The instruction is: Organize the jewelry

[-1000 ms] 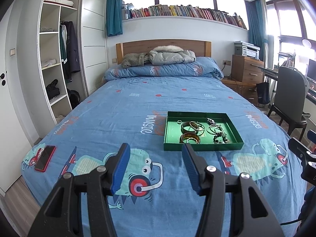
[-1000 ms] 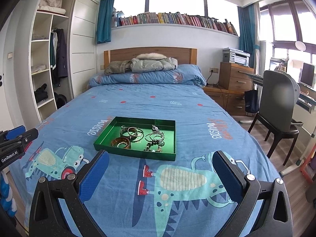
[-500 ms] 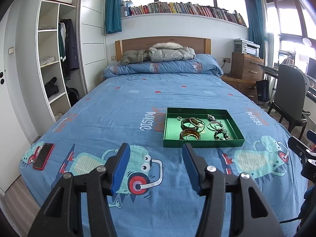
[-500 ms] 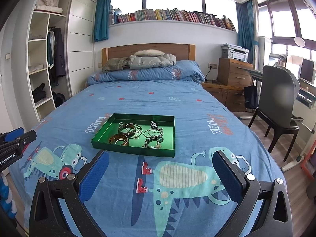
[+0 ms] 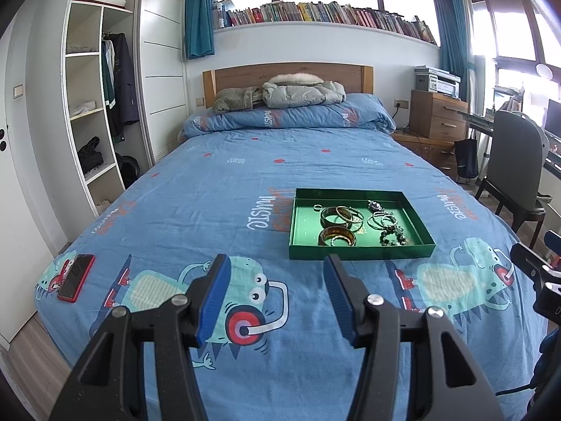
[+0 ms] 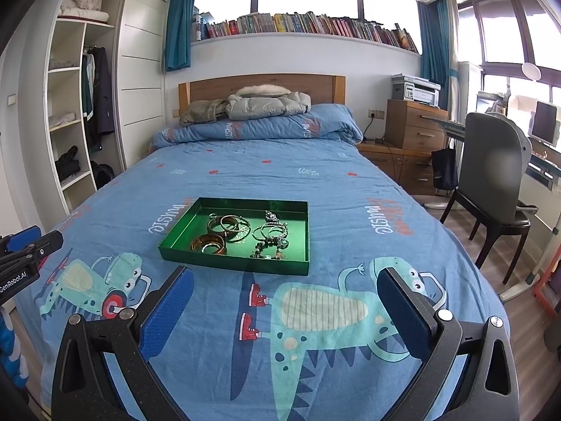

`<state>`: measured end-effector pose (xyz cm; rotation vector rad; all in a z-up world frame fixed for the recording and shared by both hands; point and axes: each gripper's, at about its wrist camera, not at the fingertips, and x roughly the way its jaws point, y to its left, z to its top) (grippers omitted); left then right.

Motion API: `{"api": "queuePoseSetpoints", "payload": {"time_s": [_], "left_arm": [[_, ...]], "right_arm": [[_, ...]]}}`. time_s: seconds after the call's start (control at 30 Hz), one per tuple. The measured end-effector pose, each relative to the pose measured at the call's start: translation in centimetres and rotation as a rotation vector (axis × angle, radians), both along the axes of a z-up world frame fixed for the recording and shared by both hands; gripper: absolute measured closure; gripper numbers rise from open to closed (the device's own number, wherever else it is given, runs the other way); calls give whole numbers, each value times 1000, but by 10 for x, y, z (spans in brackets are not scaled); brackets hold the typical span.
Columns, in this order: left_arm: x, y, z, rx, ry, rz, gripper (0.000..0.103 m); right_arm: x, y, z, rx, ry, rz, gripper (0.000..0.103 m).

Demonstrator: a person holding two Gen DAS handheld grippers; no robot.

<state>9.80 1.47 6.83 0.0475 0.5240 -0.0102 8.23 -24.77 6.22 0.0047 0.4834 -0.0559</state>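
Observation:
A green tray lies on the blue bedspread; it also shows in the right wrist view. In it lie brown bangles, thinner bracelets and beaded chains. My left gripper is open and empty, short of the tray's front left corner. My right gripper is wide open and empty, just short of the tray's front edge.
A red phone lies at the bed's front left corner. A folded duvet and jackets lie at the headboard. A wardrobe stands left. A chair, drawers and a desk stand right.
Both grippers have moved a little towards the tray, which looks slightly nearer and lower in both views. Jaw openings are unchanged.

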Motion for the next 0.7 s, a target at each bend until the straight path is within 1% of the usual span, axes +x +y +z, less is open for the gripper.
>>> {"api": "queuePoseSetpoints", "payload": {"time_s": [0.6, 0.7], "left_arm": [[1, 0, -1, -1, 1, 0, 50], [2, -1, -5, -1, 2, 2, 50]], "right_arm": [[0, -1, -1, -1, 1, -2, 0], [0, -2, -4, 0, 4, -4, 0]]}}
